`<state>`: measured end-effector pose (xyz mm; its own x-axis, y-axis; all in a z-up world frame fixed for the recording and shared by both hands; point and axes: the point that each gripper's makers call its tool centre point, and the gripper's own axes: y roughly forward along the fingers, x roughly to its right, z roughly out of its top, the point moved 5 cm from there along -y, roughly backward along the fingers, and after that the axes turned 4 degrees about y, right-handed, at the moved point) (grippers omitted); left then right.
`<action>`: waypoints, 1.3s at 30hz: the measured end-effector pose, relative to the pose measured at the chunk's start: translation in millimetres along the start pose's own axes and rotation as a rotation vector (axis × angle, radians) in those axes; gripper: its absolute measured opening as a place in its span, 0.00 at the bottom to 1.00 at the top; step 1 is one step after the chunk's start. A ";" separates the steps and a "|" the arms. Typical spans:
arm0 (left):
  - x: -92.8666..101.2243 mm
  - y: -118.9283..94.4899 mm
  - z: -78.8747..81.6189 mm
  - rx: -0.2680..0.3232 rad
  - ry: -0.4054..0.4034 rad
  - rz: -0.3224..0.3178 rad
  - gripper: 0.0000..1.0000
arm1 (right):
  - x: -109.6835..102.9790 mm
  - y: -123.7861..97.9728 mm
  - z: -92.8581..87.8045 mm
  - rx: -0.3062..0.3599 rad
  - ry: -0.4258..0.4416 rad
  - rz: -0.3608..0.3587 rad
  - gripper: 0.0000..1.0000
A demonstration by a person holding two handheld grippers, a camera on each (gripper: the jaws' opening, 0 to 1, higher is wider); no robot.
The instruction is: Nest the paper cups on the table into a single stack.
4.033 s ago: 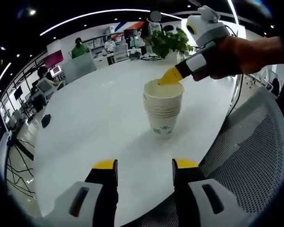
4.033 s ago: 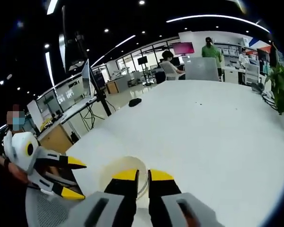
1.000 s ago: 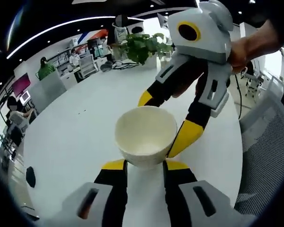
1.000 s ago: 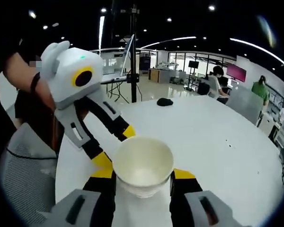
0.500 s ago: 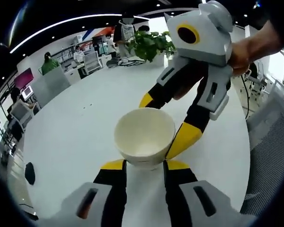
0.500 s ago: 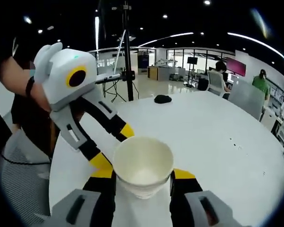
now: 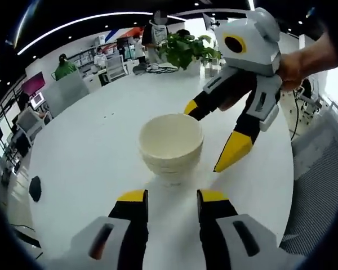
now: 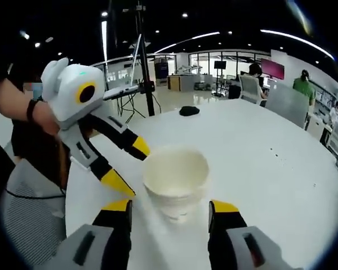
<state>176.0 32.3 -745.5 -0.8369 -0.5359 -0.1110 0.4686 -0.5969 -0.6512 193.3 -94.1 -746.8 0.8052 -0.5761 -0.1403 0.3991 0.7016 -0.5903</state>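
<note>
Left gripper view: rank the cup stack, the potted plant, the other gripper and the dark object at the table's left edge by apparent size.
1. Right gripper, nearer the camera, so its lead is unsure.
2. Cup stack.
3. Potted plant, far off, so it looks small.
4. Dark object.

We see a cream-white stack of paper cups (image 7: 171, 149) on a plain white table (image 7: 90, 140). Our left gripper (image 7: 171, 198) has black jaws with yellow tips and a light grey body. Our right gripper (image 8: 170, 208) shows the same black, yellow and grey. A small black object (image 8: 189, 111) lies on the white table, far off. The potted plant (image 7: 190, 49) has green leaves. A person (image 7: 62, 67) in the background wears a green top. The chair mesh (image 7: 318, 185) is grey.
</note>
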 end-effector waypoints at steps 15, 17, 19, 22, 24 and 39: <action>44.8 -35.4 -29.1 0.030 -0.108 0.041 0.42 | -25.1 -48.8 -45.2 0.030 0.145 -0.106 0.59; 51.2 -39.1 -34.0 0.030 -0.119 0.044 0.43 | -30.8 -53.3 -51.0 0.030 0.153 -0.112 0.61; 60.1 -43.6 -35.2 0.031 -0.131 0.046 0.43 | -33.7 -59.0 -58.7 0.028 0.166 -0.122 0.61; 67.6 -49.5 -38.9 0.034 -0.143 0.054 0.44 | -38.5 -67.1 -67.4 0.034 0.189 -0.134 0.63; 70.3 -52.6 -40.8 0.037 -0.154 0.060 0.45 | -44.7 -70.1 -70.0 0.039 0.199 -0.138 0.63; 94.3 -72.4 -52.8 0.062 -0.238 0.118 0.45 | -69.7 -92.8 -91.9 0.037 0.232 -0.158 0.67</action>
<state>48.2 56.5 -748.5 -0.6888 -0.7250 0.0006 0.5816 -0.5531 -0.5966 59.8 -157.6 -755.3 0.6114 -0.7573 -0.2298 0.5307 0.6077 -0.5907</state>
